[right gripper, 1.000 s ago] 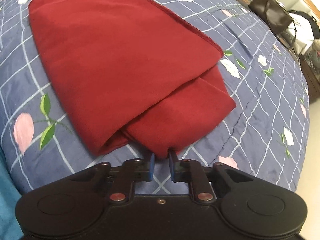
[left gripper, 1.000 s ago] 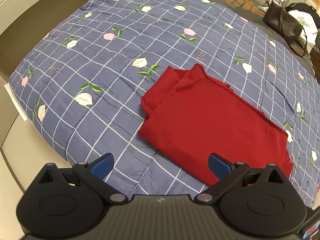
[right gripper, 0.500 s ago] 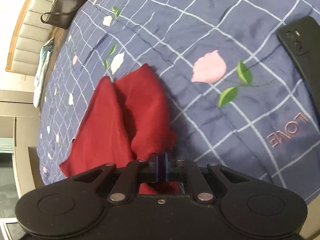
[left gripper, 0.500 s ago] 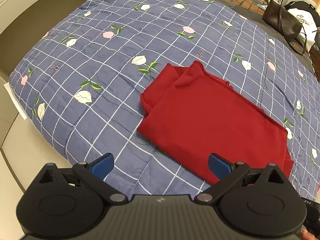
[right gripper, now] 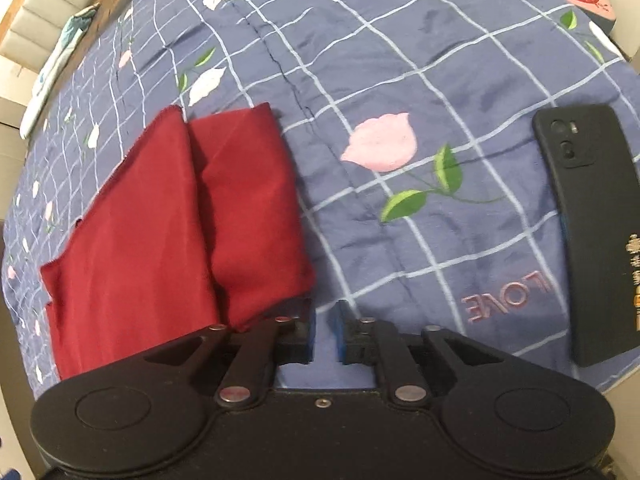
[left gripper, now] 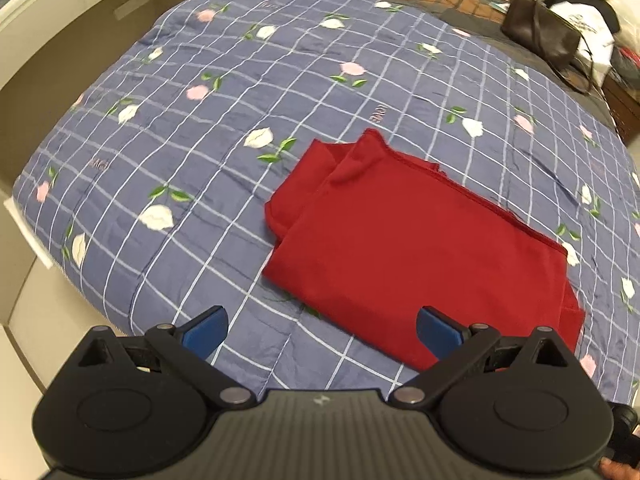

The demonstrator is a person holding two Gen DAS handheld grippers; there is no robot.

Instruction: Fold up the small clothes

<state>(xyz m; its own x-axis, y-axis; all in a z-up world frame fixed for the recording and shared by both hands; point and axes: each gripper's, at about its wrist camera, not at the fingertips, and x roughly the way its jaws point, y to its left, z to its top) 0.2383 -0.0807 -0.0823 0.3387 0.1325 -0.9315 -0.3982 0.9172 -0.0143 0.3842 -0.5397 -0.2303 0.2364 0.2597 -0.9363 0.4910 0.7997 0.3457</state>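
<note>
Your left gripper (left gripper: 322,330) hovers over the bed's near edge with its fingers spread wide and empty, the folded red garment (left gripper: 420,248) lying flat on the blue floral quilt (left gripper: 240,128) at about 1 o'clock from it. Your right gripper (right gripper: 325,330) has its fingers parted by a narrow gap, gripping nothing, with the garment's corner just beside them at 10 o'clock and a black phone (right gripper: 596,232) resting on the quilt out at 2 o'clock.

left gripper (left gripper: 322,330) wide; right gripper (right gripper: 325,330) ajar.
</note>
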